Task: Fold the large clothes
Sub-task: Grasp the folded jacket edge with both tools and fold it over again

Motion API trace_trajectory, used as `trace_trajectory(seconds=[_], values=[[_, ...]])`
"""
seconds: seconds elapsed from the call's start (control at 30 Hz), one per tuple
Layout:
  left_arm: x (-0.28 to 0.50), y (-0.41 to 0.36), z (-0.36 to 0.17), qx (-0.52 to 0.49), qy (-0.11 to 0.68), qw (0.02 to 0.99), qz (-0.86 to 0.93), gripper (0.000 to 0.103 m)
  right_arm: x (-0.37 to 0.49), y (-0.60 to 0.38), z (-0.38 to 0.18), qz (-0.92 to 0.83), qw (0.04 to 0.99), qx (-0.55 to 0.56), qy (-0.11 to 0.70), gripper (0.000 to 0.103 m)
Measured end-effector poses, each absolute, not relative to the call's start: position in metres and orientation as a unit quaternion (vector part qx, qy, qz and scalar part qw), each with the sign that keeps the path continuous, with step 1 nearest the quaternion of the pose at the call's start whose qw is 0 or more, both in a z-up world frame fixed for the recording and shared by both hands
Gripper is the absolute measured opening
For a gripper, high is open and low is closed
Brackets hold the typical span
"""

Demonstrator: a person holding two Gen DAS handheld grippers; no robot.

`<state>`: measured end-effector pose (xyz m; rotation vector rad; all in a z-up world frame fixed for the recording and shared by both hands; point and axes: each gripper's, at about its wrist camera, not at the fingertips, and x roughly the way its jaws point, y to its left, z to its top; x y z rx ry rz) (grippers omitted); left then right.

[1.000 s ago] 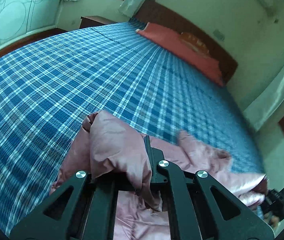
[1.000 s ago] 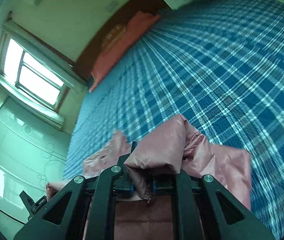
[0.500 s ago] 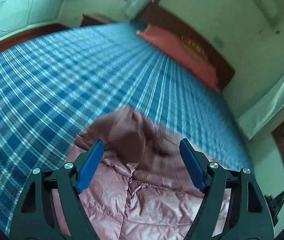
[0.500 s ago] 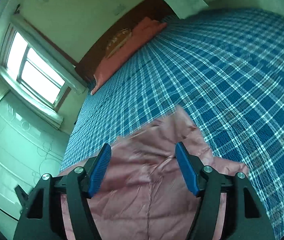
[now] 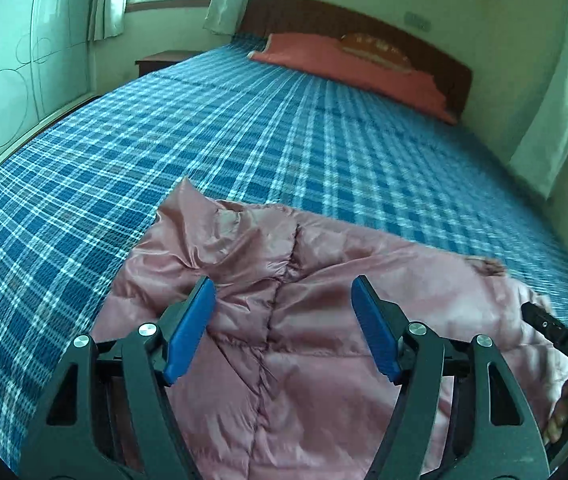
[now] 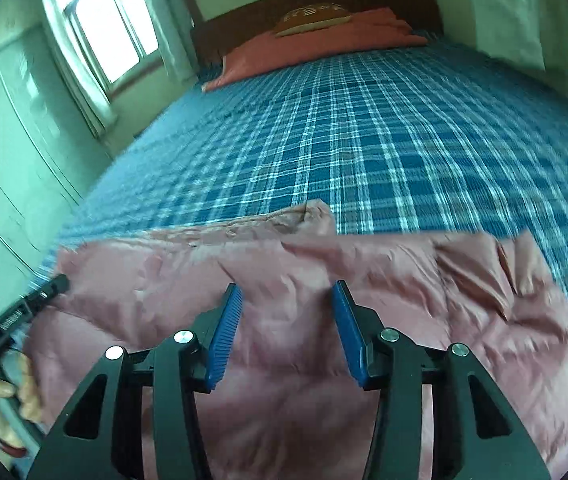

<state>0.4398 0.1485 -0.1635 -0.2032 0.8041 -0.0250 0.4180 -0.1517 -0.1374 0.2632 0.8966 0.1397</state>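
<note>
A pink quilted jacket (image 5: 244, 248) lies spread on the near part of the blue plaid bed (image 5: 244, 128), its far edge rumpled. My left gripper (image 5: 282, 284) hovers over its left half. The blue pads are wide apart and closing, with only flat cloth below them and none pinched. My right gripper (image 6: 287, 286) hovers over the jacket (image 6: 403, 280) near its far hem, jaws narrower and closing, the pads not pressing on anything. Each view catches the other tool at its edge: the right one (image 5: 559, 340) and the left one (image 6: 24, 308), each in a hand.
A red pillow (image 5: 347, 60) lies along the dark wooden headboard (image 5: 363, 20) at the far end. A white wardrobe (image 5: 4, 100) lines the left side, with a nightstand (image 5: 160, 60) and a curtained window (image 6: 104, 28) beyond. Bare plaid sheet stretches beyond the jacket.
Both grippers let go of the bunched pink cloth and opened. The folds dropped flat onto the bed. The right gripper then rolled and swung sideways, and its jaws narrowed again.
</note>
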Motion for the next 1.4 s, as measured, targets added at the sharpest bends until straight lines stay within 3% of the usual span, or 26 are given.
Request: trace_trajectory(seconds=[0.13,0.4,0.53,0.7,1.0,1.2,1.4], values=[[0.464,0.152,-0.188,-0.103,0.429,0.897,0.004,0.071,0.441,-0.144,-0.165,0.057,0.876,0.110,0.467,0.048],[0.472,0.171,-0.178,-0.139,0.419,0.897,0.011,0.070,0.445,-0.190,-0.144,-0.003,0.884,0.135,0.449,0.048],[0.479,0.188,-0.200,-0.190,0.435,0.880,0.013,0.071,0.449,-0.236,-0.178,-0.025,0.849,0.229,0.476,0.048],[0.471,0.187,-0.190,-0.179,0.444,0.878,0.015,0.071,0.445,-0.246,-0.168,-0.024,0.852,0.226,0.471,0.048],[0.377,0.264,-0.153,-0.275,0.407,0.870,0.036,0.072,0.339,-0.316,-0.124,-0.063,0.857,0.256,0.443,0.055],[0.269,0.301,-0.166,-0.363,0.394,0.842,0.066,0.072,0.225,-0.341,-0.122,-0.073,0.848,0.313,0.422,0.061],[0.183,0.288,-0.187,-0.428,0.383,0.815,0.071,0.072,0.142,-0.325,-0.138,-0.045,0.825,0.389,0.407,0.062]])
